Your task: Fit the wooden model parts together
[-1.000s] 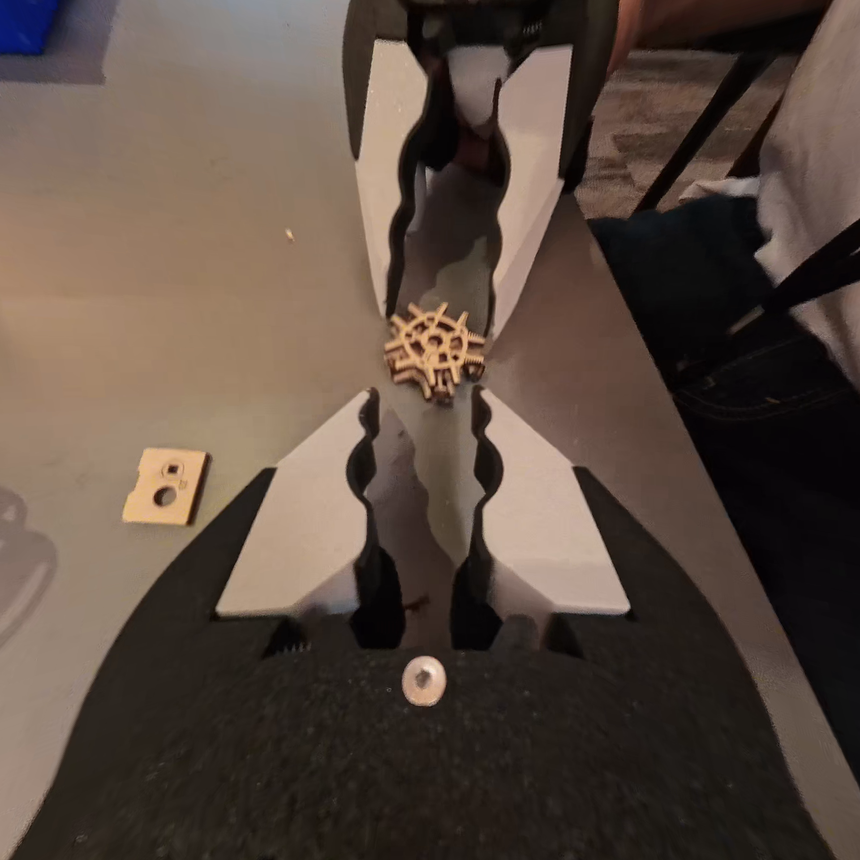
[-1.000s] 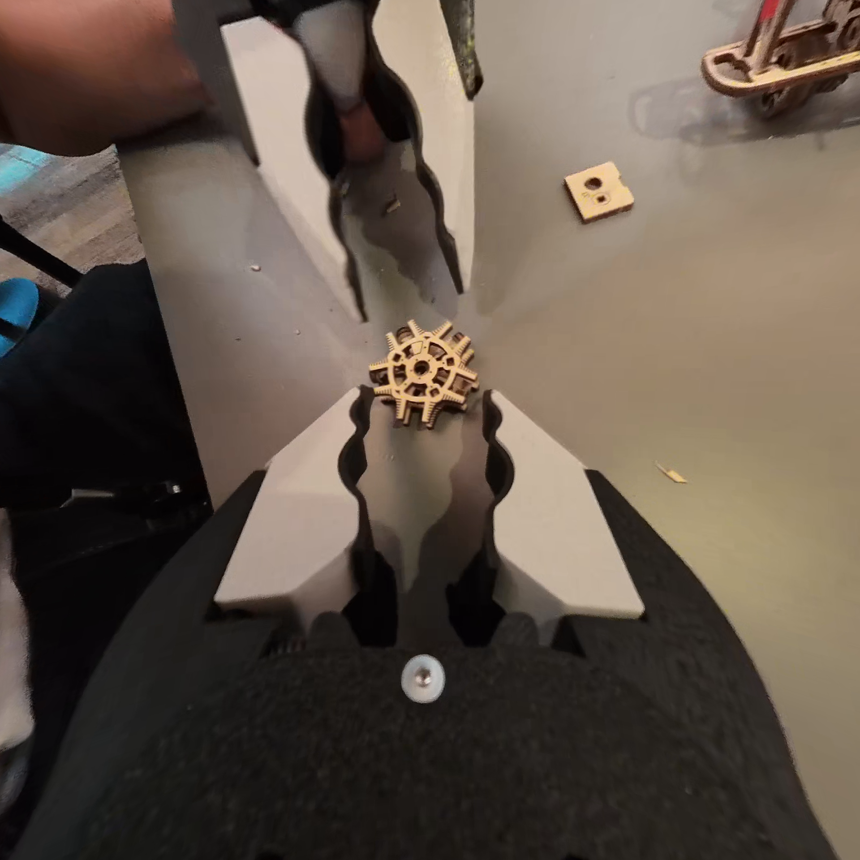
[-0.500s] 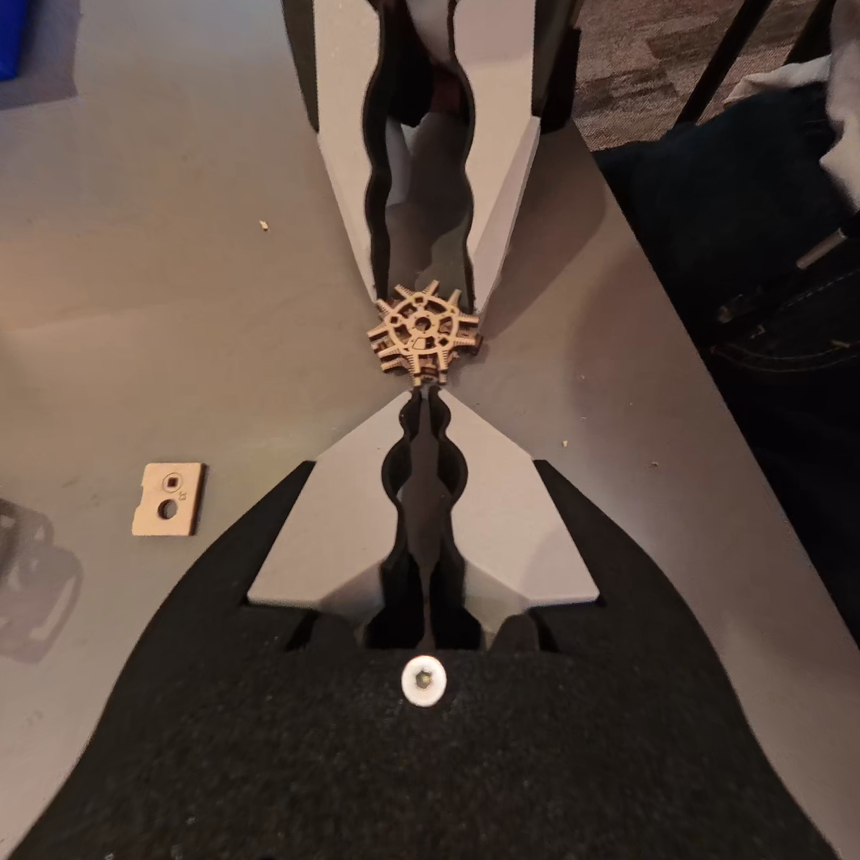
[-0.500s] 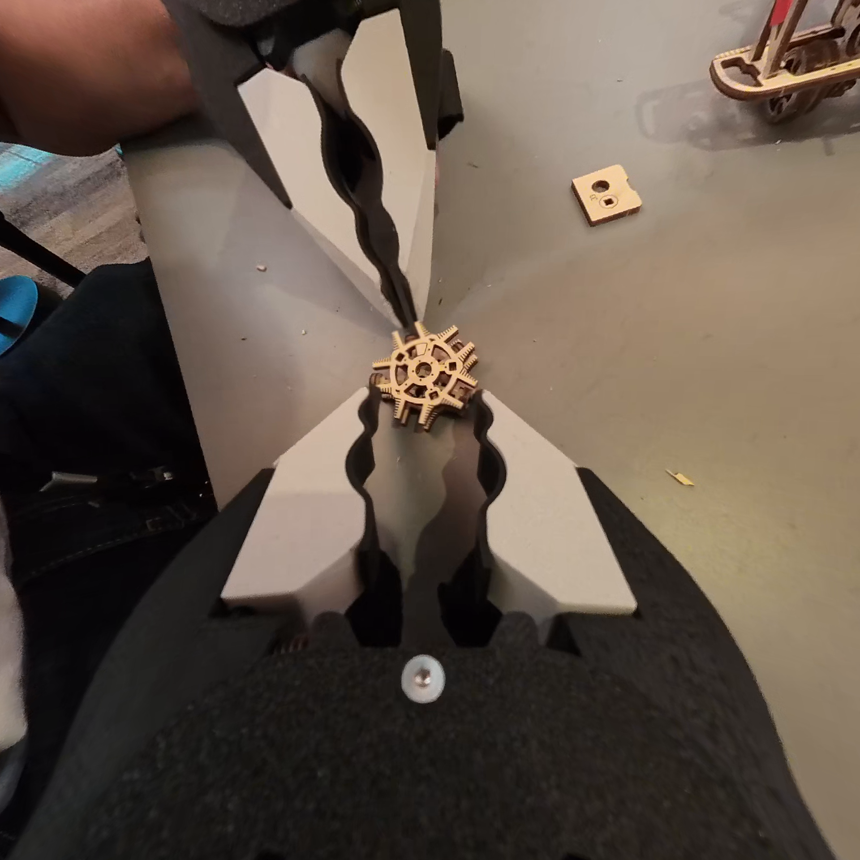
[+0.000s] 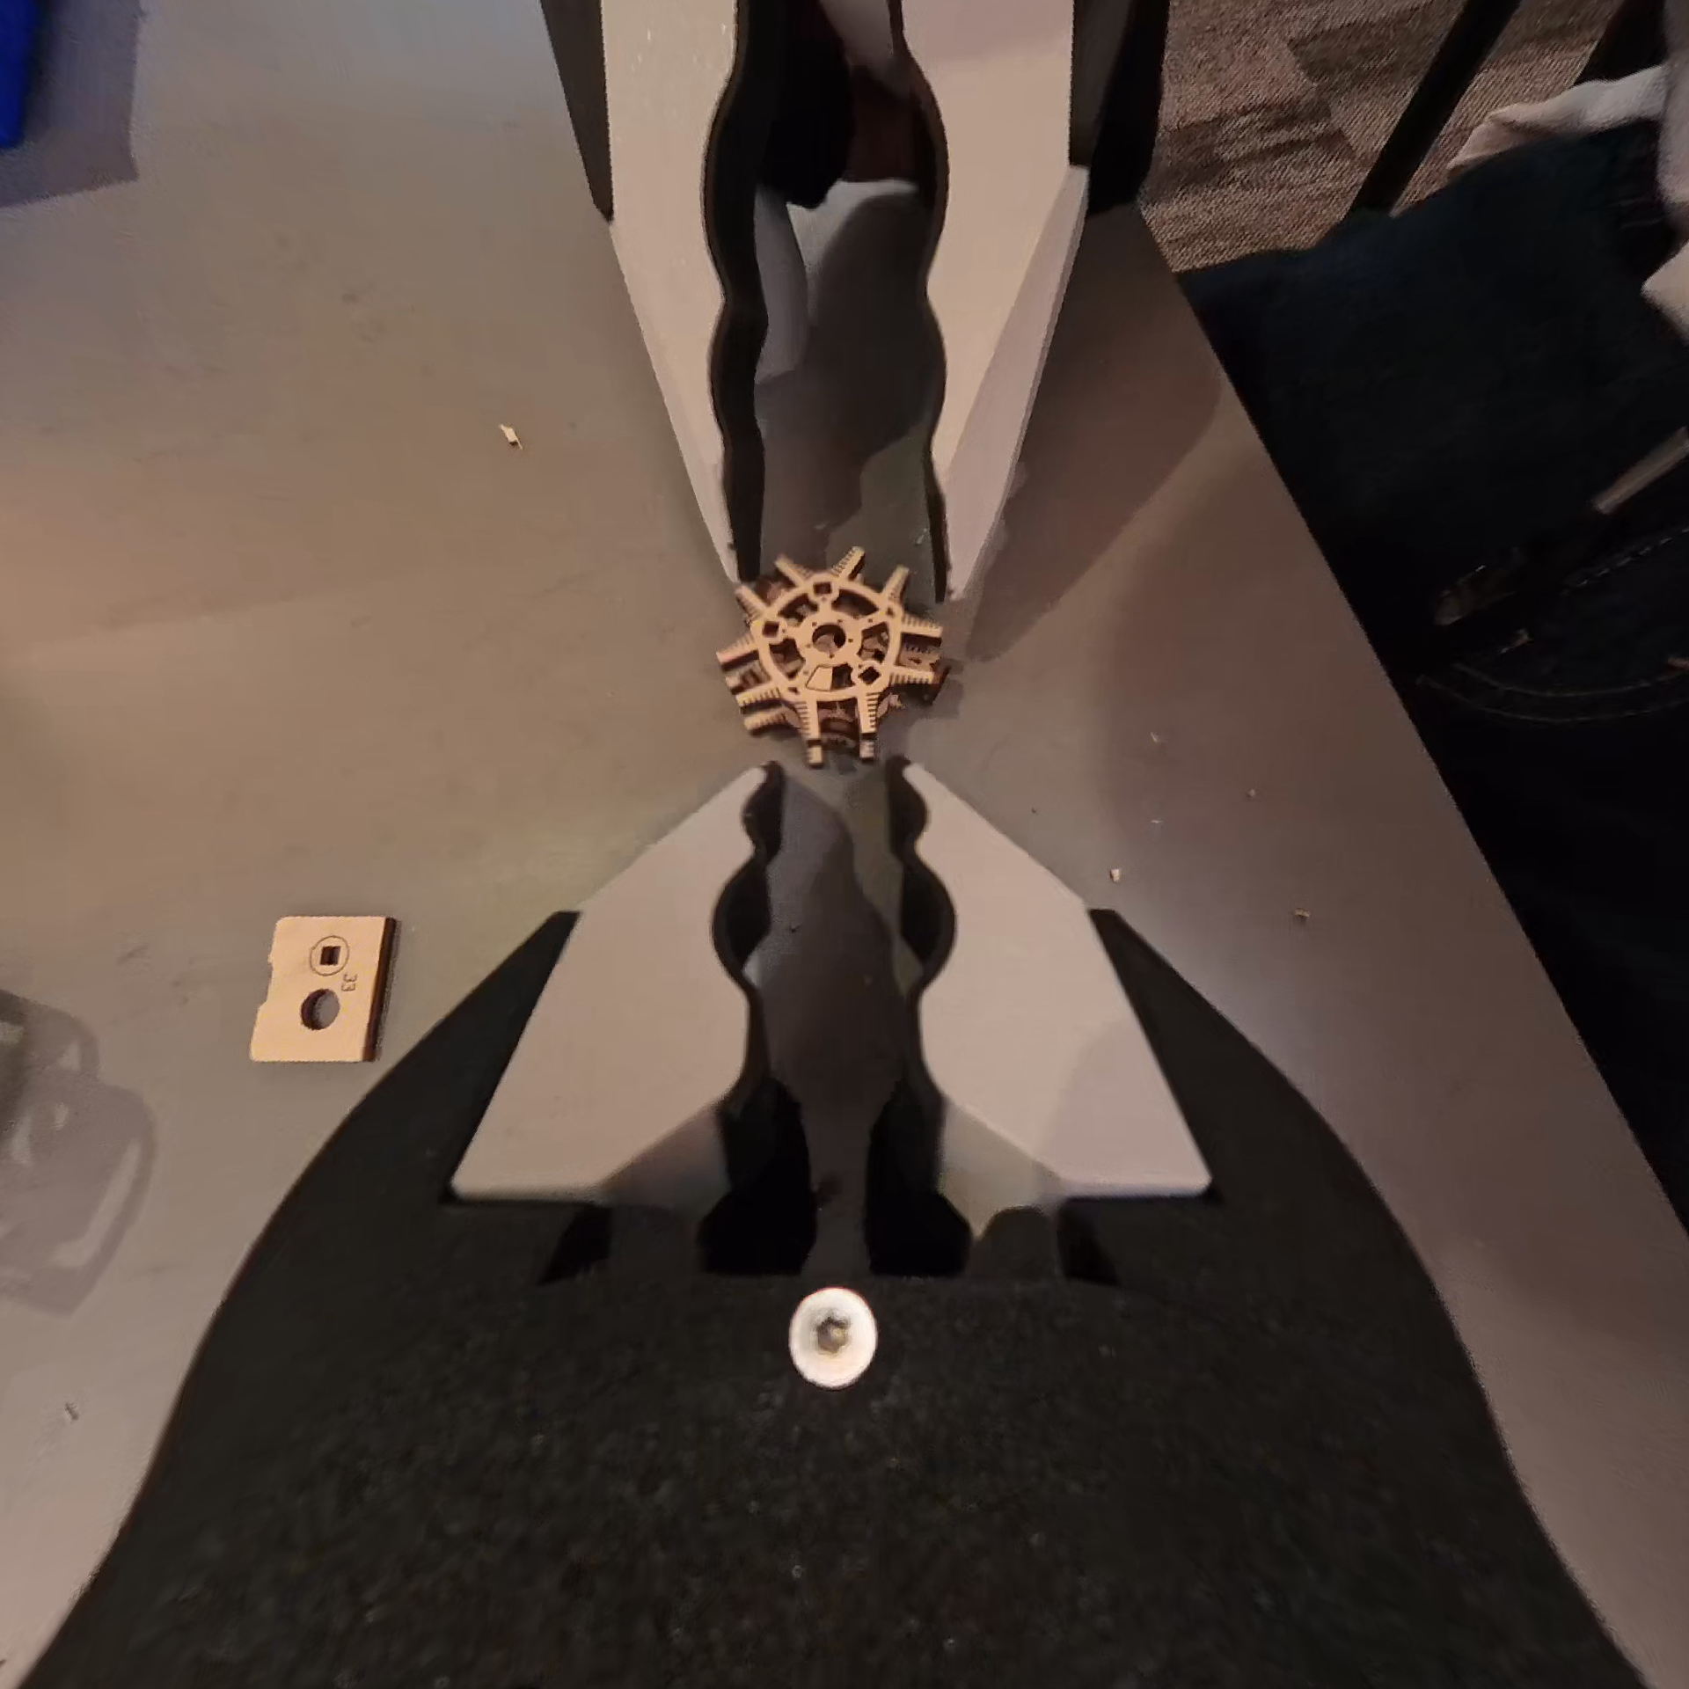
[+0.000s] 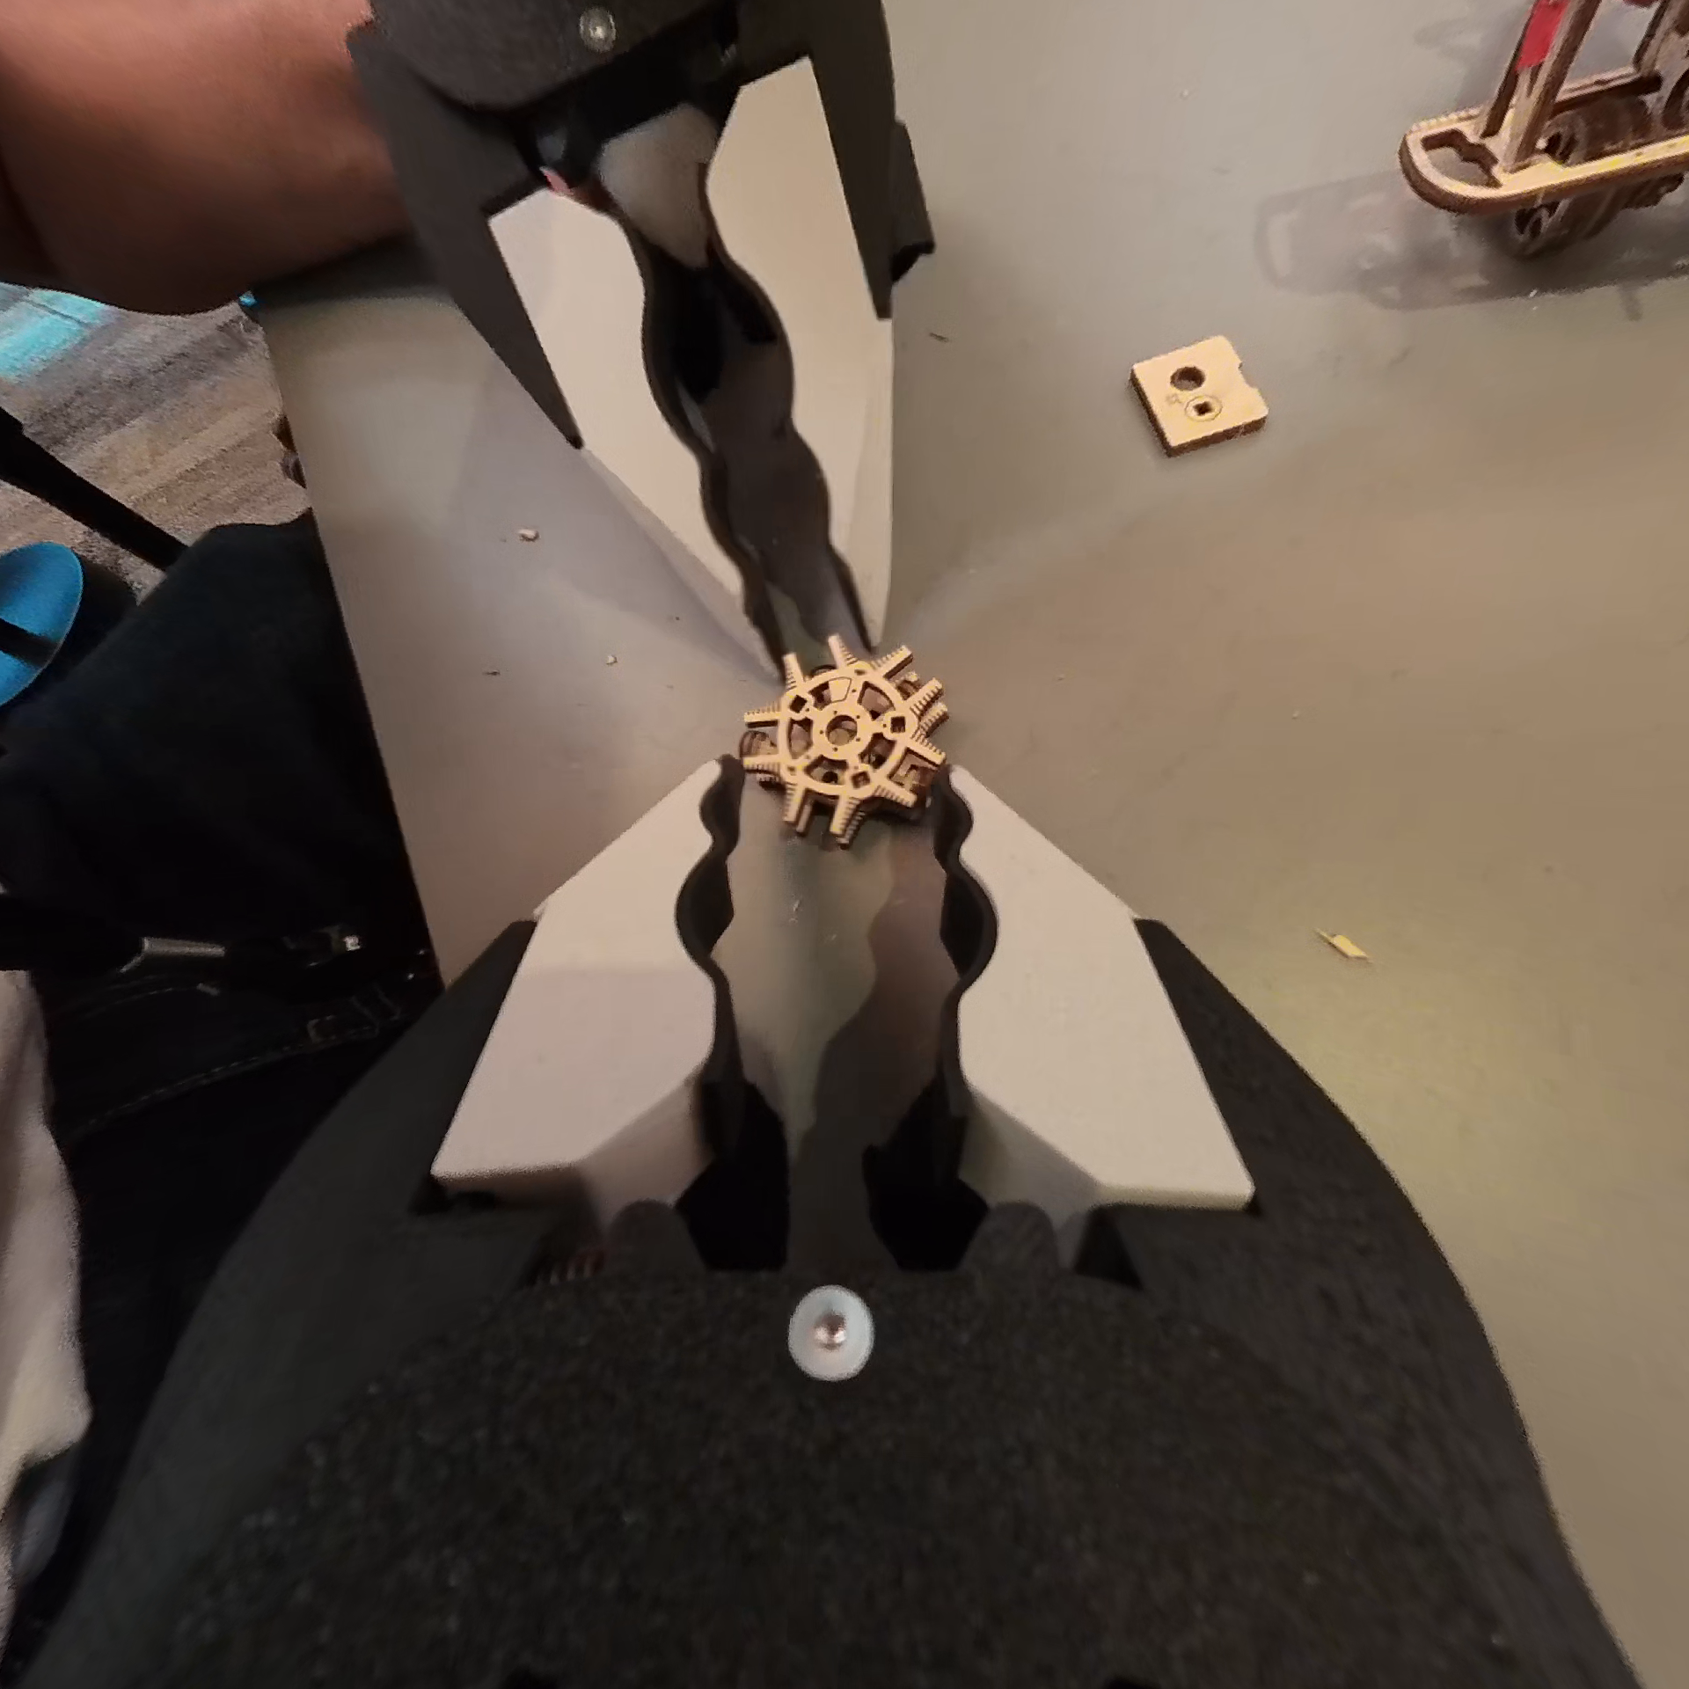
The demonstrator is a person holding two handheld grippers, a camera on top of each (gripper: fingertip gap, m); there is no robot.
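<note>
A small spoked wooden gear wheel [image 5: 830, 660], layered with another part beneath, sits near the grey table's edge; it also shows in the right wrist view [image 6: 845, 740]. My right gripper [image 6: 836, 770] has its two fingertips against the wheel's sides and is closed on it; in the left wrist view the right gripper [image 5: 843, 576] reaches in from the far side. My left gripper [image 5: 833, 772] faces it from the opposite side, jaws a little apart and empty, tips just short of the wheel's spokes. It shows in the right wrist view [image 6: 823, 651].
A small square wooden plate [image 5: 322, 989] with two holes lies alone on the table, also in the right wrist view [image 6: 1197, 407]. A partly built wooden model [image 6: 1554, 137] stands at the far right. The table edge [image 5: 1298, 512] runs beside a person's dark trousers [image 5: 1508, 548]. One gripper's finger ends stand about 4 cm off the other's. About 10 cm separates my left fingertips from the small square wooden plate [image 5: 322, 989]. Seen from the right wrist view [image 6: 1190, 387] as well.
My left gripper was shut at the wheel's spoke half a second ago and has now opened slightly. My right gripper narrowed onto the wheel a second ago and stays there.
</note>
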